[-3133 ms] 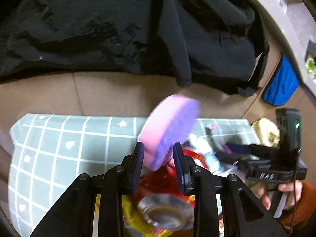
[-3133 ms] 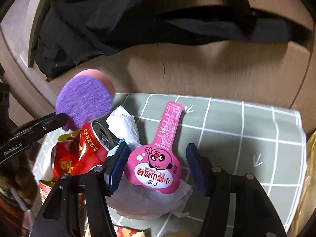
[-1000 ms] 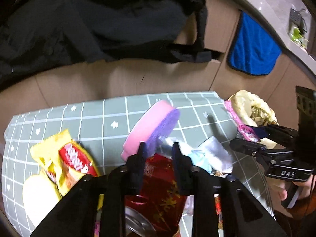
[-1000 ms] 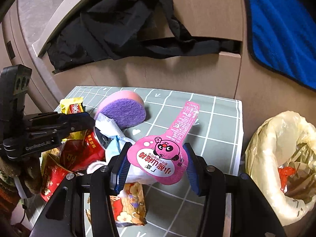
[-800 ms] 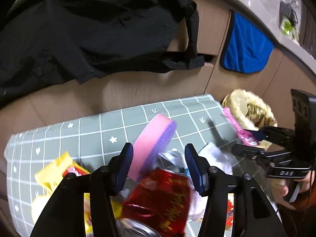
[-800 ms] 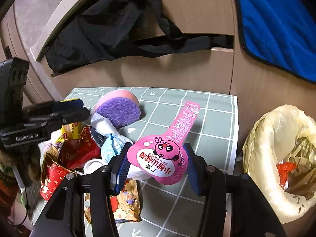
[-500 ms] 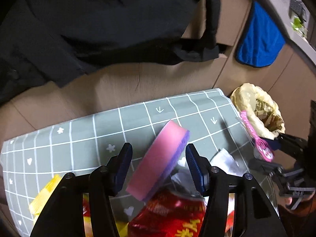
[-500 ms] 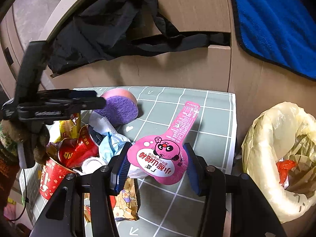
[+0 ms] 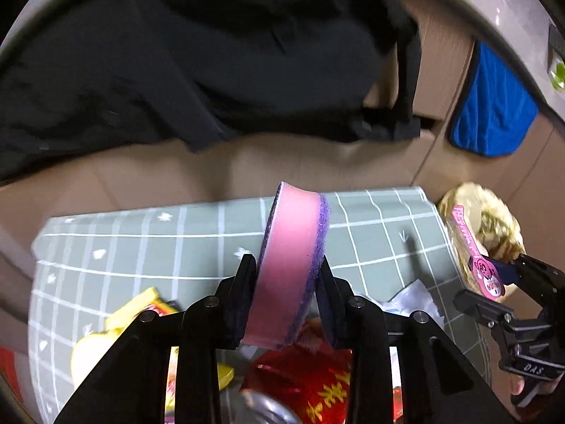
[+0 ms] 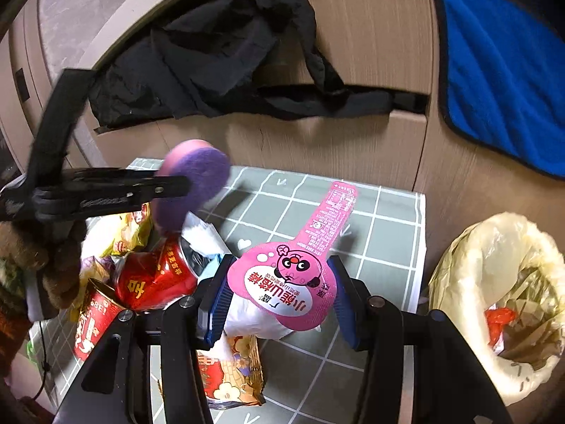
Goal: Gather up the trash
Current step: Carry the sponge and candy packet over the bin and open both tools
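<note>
While closing, left gripper pinches sponge, right gripper clasps pink packet

Half a second ago the left gripper stood wide open, with the pink and purple sponge leaning on the trash pile between its fingers. Now the fingers are closing and press on both flat sides of the sponge. In the right wrist view the sponge has come up off the pile and hangs above the green checked mat, at the middle left of the frame.
</note>
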The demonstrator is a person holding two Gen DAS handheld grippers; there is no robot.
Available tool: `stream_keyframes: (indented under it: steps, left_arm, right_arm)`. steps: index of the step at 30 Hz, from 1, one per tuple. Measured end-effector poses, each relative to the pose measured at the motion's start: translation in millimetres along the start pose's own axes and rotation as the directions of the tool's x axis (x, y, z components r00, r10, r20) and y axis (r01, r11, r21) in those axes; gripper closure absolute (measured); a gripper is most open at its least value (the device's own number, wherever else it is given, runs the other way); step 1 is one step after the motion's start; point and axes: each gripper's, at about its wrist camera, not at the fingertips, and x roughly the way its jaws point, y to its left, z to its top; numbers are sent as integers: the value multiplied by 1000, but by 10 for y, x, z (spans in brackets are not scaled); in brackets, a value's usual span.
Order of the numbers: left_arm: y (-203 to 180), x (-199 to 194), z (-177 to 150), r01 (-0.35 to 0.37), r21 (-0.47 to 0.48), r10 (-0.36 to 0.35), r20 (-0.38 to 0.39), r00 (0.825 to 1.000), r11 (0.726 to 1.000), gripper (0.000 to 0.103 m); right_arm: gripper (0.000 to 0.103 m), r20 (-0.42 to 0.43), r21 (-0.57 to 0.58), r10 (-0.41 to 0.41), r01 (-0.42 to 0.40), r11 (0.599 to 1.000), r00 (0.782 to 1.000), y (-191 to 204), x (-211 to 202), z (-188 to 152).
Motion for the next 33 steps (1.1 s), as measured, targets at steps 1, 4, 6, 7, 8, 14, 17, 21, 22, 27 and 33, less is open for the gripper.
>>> stream_keyframes:
  steps: [1,4,6,7,8,14,17,21,22,27,33]
  left_arm:
    - [-3,-73,-21,-8,-13,8,19,1000,1000,69]
    - [-37,-358,-55,-62,-55,68,100,993,997,69]
    - [-96,-546,-55,-93,-75,104,157,982,993,69]
    - [-149,-634,-45,-98,-83,112,186,976,992,69]
    - [-209,-700,-32,-97,-86,113,207,972,992,69]
    - [-673,-978,127,-71,-57,85,304,949,996,69]
    - [-936,-986,195,-26,-39,37,313,949,999,69]
    - [-1371,-895,256,18,-1,-16,319,947,1000,69]
    - [-1502,-855,266,33,11,-35,317,948,999,69]
    - [-2109,-662,273,107,78,-125,275,953,991,69]
    - [-2685,-425,218,168,131,-194,221,956,977,69]
  right_arm:
    - [55,11,5,4,-5,1000,1000,1,-44,32]
    - [55,40,24,30,-31,999,999,-3,-179,143]
    - [55,68,12,28,-29,1000,997,15,-295,244]
    - [55,85,-1,21,-21,1000,996,24,-361,298]
    - [55,109,-13,14,-12,1000,994,20,-452,367]
    - [55,208,-40,-54,64,997,977,-210,-948,603]
    - [55,239,-24,-103,112,993,966,-453,-1177,605]
    - [55,252,8,-170,174,985,953,-807,-1407,490]
    - [55,254,18,-193,195,981,948,-912,-1466,437]
    - [55,252,71,-266,256,964,930,-1320,-1683,208]
    - [55,237,137,-326,301,944,915,-1756,-1893,-58]
